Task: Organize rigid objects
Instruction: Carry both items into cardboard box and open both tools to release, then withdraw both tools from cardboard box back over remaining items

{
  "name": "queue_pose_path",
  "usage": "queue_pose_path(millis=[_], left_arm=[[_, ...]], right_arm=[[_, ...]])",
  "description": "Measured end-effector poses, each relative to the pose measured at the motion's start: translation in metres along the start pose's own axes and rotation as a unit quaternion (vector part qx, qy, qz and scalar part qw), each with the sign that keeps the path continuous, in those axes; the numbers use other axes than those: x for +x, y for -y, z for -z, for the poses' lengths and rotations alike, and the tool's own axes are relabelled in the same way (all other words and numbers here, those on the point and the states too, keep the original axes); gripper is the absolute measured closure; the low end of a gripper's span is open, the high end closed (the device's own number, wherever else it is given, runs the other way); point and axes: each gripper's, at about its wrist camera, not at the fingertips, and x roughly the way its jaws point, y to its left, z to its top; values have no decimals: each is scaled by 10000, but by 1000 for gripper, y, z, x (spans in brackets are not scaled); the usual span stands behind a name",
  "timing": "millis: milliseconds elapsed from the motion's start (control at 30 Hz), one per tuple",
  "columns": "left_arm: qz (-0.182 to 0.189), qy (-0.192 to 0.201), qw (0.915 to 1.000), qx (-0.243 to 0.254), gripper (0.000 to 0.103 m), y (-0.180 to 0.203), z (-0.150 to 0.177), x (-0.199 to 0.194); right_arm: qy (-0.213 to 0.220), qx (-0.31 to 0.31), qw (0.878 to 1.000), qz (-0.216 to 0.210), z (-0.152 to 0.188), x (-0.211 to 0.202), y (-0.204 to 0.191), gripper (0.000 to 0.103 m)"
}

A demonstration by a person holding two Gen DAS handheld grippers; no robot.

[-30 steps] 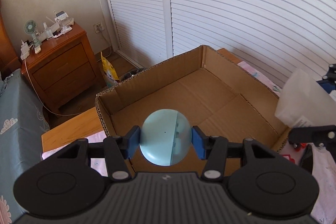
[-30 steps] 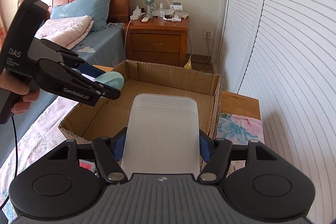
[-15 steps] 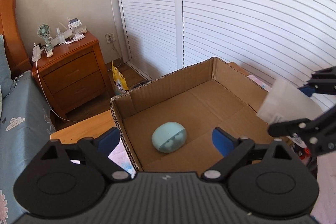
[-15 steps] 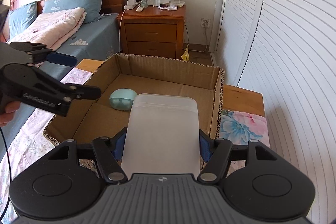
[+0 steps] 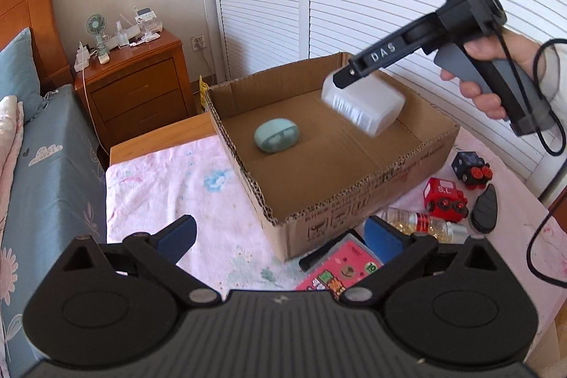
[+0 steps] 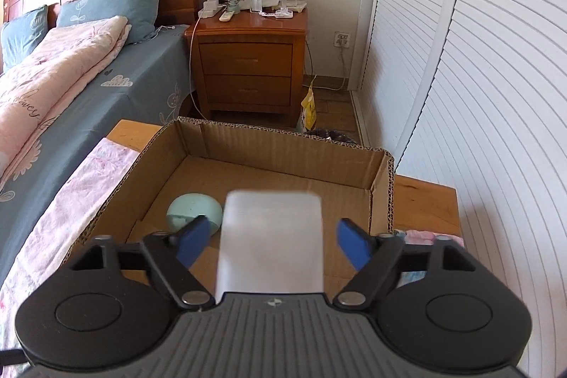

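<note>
Step in hand: the drop of the white plastic container (image 5: pixel 365 107) into the cardboard box (image 5: pixel 354 201), judged from the blur on it and the open pads around it
Right gripper (image 6: pixel 273 240): its jaws are opening; the blue pads stand apart from the container on both sides and press on nothing
White container: between the right pads but free of them, above the box floor on the right half of the box, tilted in the left wrist view; I cannot tell if it touches the floor yet
Left gripper (image 5: pixel 280 236): its jaws are opening, nothing is between them, and it hangs over the pink cloth (image 5: pixel 170 179) in front of the box
Mint round object (image 5: pixel 277 135): it lies on the box floor, left of the container and apart from it
To do it well: keep the right hand quiet over the box until the container settles, then lift out without brushing the box wall
Risk: the container may tip or slide toward the mint object
Left to sort: red toy truck (image 5: pixel 444 199), black toy block (image 5: pixel 473 165), small bottle (image 5: pixel 418 222) and pink card (image 5: pixel 336 271) lie outside the box
</note>
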Motion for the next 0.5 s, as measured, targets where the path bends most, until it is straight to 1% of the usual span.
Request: queue_pose_path(millis=[33, 100, 267, 367, 500], left_arm=[[-11, 28, 10000, -32, 2, 1, 5, -3], [-38, 74, 9999, -66, 2, 3, 12, -9], [-43, 81, 9996, -266, 2, 6, 26, -16], [-89, 88, 9996, -260, 2, 13, 33, -20], [-168, 145, 9994, -279, 2, 24, 40, -26]], right_arm=[[79, 46, 10000, 2, 0, -3, 0, 0], [231, 129, 9996, -62, 3, -14, 0, 0], [357, 289, 9989, -82, 17, -47, 0, 0], [415, 300, 9987, -58, 32, -65, -4, 0], [554, 323, 9979, 12, 63, -89, -9, 0]])
